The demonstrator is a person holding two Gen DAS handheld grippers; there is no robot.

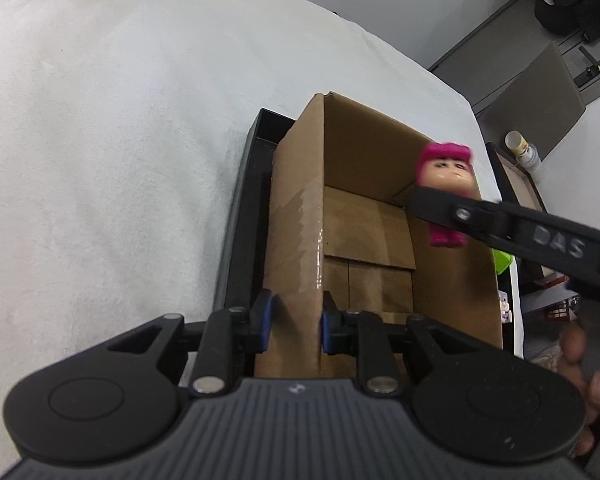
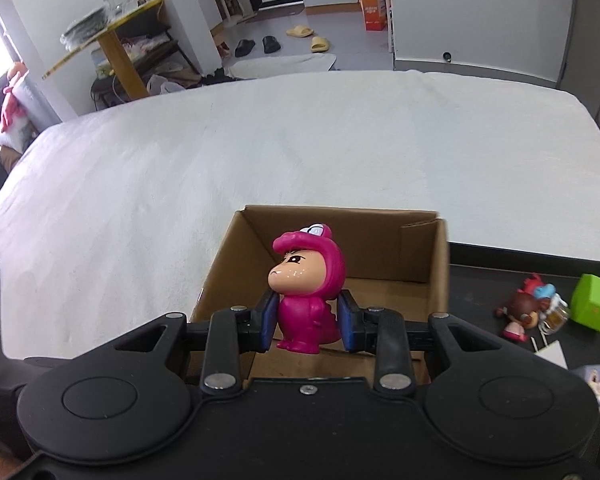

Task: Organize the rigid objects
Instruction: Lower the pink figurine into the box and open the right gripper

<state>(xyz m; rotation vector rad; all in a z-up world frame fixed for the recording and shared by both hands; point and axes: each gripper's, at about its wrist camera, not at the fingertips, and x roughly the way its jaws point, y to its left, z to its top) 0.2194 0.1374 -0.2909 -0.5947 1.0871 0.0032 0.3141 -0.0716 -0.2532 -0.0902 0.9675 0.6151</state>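
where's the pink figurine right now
The pink figurine is clamped in the right gripper, hanging over the open cardboard box whose wall the left gripper pinches.

The figurine (image 1: 446, 196) is blurred in the left wrist view, its middle hidden behind a black finger. The green cube (image 1: 502, 266) barely shows past the box (image 1: 296, 216).

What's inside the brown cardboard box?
The cardboard box looks empty: only its bare folded bottom flaps show. The pink figurine hangs above it, held by the right gripper. The near corner of the floor hides behind the left gripper.
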